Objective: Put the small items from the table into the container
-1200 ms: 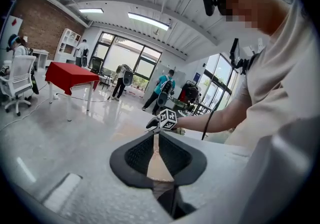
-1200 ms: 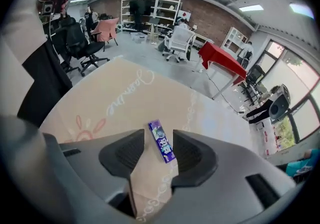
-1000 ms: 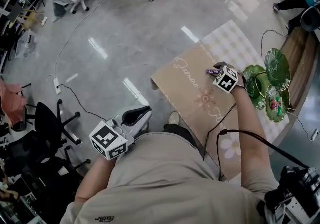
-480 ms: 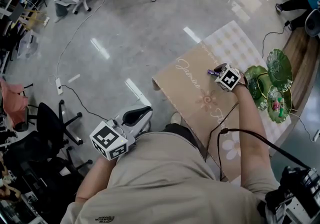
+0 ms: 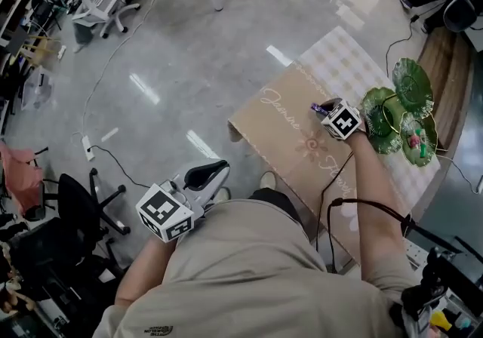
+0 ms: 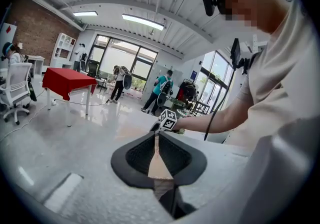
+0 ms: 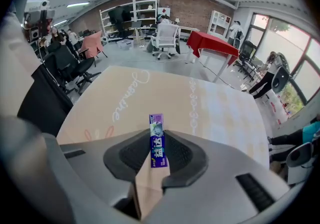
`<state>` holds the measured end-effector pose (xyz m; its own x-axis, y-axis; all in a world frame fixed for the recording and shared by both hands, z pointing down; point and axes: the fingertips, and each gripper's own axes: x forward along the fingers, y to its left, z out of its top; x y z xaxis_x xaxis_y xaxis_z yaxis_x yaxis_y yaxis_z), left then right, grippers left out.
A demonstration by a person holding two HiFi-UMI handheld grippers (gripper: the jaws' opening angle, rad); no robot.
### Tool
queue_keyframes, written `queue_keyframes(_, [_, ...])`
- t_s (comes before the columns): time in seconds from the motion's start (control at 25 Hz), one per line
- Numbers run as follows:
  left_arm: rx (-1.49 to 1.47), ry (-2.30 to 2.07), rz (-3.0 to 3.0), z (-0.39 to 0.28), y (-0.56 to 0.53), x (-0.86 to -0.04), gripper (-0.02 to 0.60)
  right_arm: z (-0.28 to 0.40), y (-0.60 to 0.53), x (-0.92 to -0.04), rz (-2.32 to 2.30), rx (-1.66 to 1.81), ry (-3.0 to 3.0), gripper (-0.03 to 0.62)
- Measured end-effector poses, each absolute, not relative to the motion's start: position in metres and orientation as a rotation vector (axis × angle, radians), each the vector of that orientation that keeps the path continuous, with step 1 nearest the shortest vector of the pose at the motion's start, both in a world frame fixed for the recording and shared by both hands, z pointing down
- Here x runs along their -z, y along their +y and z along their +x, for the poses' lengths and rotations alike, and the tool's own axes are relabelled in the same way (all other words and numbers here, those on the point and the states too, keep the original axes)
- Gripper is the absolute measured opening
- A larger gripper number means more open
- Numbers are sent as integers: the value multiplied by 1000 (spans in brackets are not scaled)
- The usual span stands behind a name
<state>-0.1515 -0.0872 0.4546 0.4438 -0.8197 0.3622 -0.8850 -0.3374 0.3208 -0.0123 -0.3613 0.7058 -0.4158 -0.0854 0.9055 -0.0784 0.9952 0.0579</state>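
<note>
Right gripper closing on slim purple gum stick, pads at both long edges. Stick at beige lettered table; cannot tell if lifted.

Risk: narrow edge pinch on slick wrapper, so gum stick may swivel or slip out during carry to green leaf-shaped glass container.

Long axis along gripper's line, far end past tips, pointing away from container.

Left gripper pressed together, empty.

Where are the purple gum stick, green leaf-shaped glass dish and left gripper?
purple gum stick (image 7: 156, 140): right gripper view, middle of wrapper.
green leaf-shaped glass dish (image 5: 413, 81): head view, bare top lobe.
left gripper (image 6: 156, 134): left gripper view, between its fingertips.
</note>
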Motion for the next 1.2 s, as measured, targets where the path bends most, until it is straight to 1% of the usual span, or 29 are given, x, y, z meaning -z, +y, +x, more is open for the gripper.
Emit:
queue_keyframes(0.72, [-209, -1153, 2486, -140, -48, -433, 20, 18, -229, -582, 495, -164, -2174, 94])
queue_keyframes(1.2, [-215, -920, 2582, -130, -6, -433, 20, 25, -133, -535, 702, -250, -2227, 94])
